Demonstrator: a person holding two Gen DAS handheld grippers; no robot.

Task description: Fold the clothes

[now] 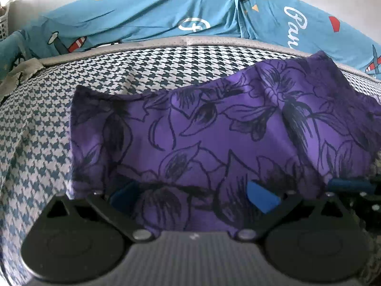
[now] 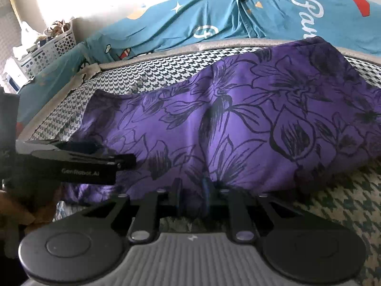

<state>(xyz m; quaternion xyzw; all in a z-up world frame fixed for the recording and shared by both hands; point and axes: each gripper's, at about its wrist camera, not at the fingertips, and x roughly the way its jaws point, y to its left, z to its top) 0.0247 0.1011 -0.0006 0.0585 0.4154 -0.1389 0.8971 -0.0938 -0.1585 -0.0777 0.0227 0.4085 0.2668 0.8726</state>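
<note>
A purple garment with black flower outlines (image 1: pixel 214 128) (image 2: pixel 250 109) lies spread on the houndstooth bed cover (image 1: pixel 35 128) (image 2: pixel 345 205). My left gripper (image 1: pixel 193 195) sits at its near edge. Its blue pads (image 1: pixel 262 197) stand wide apart, with the cloth lying flat between and partly over them. My right gripper (image 2: pixel 191 190) has its fingers close together, pinching a fold of the garment's near edge. In the right wrist view the left gripper (image 2: pixel 128 160) shows side-on at the left. The right gripper's blue pad (image 1: pixel 347 184) shows at the right edge of the left wrist view.
A blue quilt with white lettering and plane prints (image 1: pixel 166 16) (image 2: pixel 214 16) is bunched along the far side of the bed. A white perforated basket (image 2: pixel 52 45) stands beyond the bed's far left corner. A person's hand (image 2: pixel 14 209) holds the left gripper.
</note>
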